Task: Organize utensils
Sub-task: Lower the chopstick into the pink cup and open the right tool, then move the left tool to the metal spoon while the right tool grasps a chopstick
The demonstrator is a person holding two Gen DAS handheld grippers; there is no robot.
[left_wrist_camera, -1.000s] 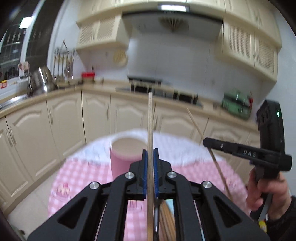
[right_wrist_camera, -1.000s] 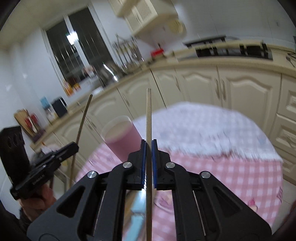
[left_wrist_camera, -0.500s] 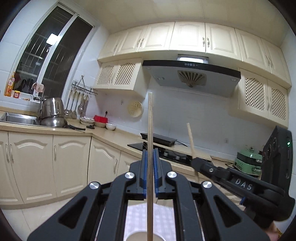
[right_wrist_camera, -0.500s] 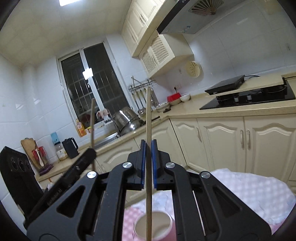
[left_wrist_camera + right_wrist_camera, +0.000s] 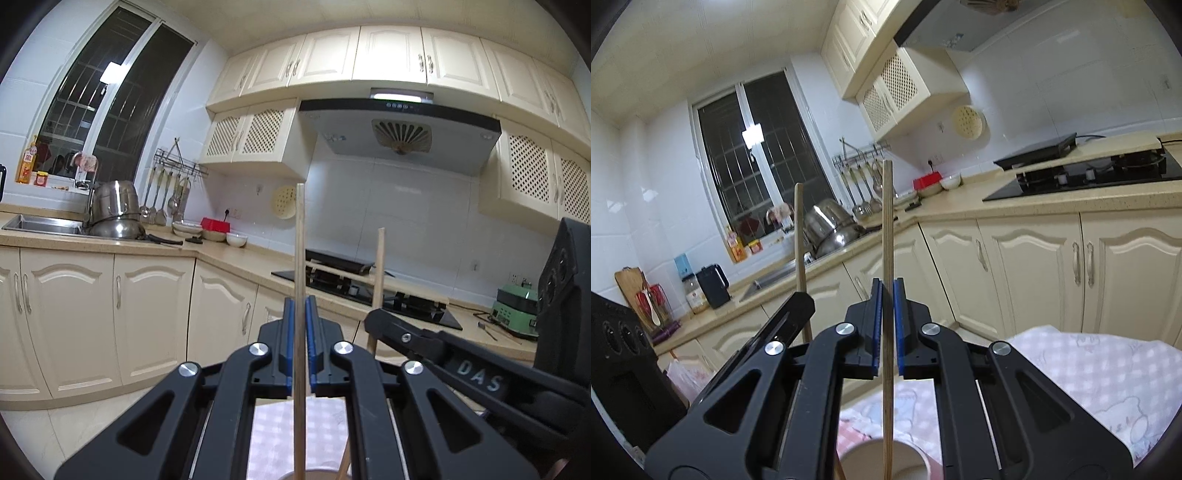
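My left gripper [image 5: 300, 302] holds a wooden chopstick [image 5: 300, 258] upright between its blue pads; a narrow gap shows on each side of the stick. My right gripper [image 5: 887, 286] holds a second wooden chopstick [image 5: 887, 236] upright the same way. Both sticks point down toward the pink cup [image 5: 886, 459], whose rim shows at the bottom of the right wrist view. The right gripper with its stick [image 5: 378, 273] appears at the right of the left wrist view. The left gripper with its stick [image 5: 800, 236] appears at the left of the right wrist view.
The cup stands on a table with a pink checked cloth [image 5: 1108, 369]. Cream kitchen cabinets [image 5: 110, 314], a sink with steel pots [image 5: 114, 214] and a black hob [image 5: 369, 288] lie beyond. A green appliance [image 5: 515, 310] sits on the counter at right.
Both grippers have tilted up from facing the table to facing the kitchen wall and now stand close over the cup. The pads on both sticks have eased slightly apart.
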